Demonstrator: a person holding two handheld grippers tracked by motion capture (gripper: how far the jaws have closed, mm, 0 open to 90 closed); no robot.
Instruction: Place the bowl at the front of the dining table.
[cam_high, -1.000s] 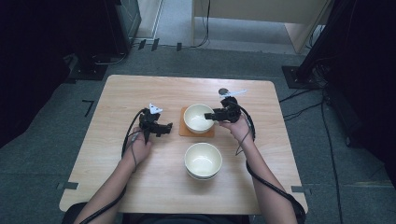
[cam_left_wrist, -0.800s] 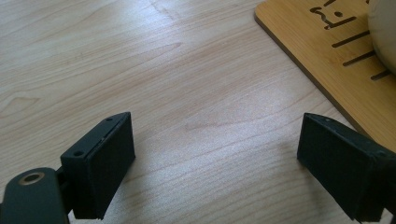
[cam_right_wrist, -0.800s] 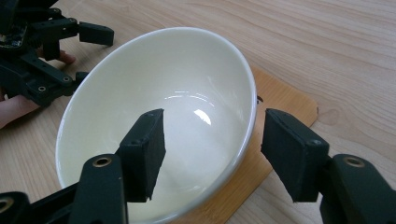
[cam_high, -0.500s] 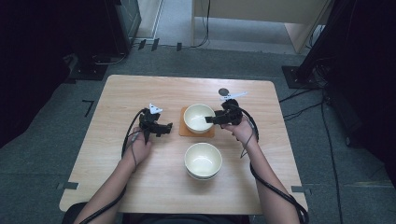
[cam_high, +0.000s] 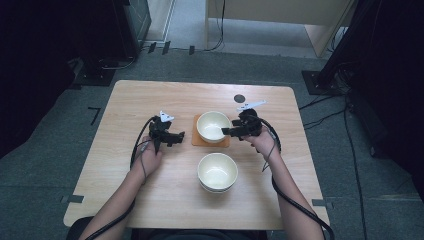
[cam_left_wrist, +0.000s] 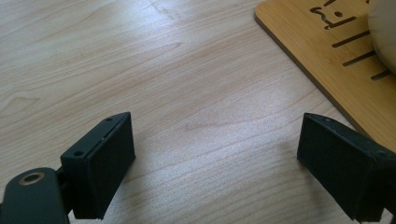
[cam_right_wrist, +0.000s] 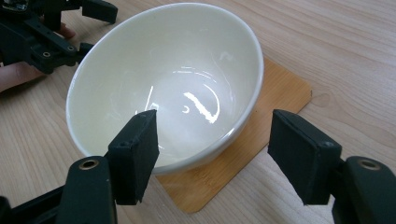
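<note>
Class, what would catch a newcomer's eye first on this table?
A cream bowl on a wooden coaster at the table's middle, with the right tongs open astride its rim. A stack of bowls sits nearer the person, and the left tongs hang open over bare wood.

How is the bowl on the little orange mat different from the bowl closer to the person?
The far bowl sits on the orange mat; the near bowl sits straight on the table. The far bowl has the right gripper at its rim, jaws open; the near bowl has no gripper by it. The near bowl looks stacked on another. Both are cream, round and empty.
</note>
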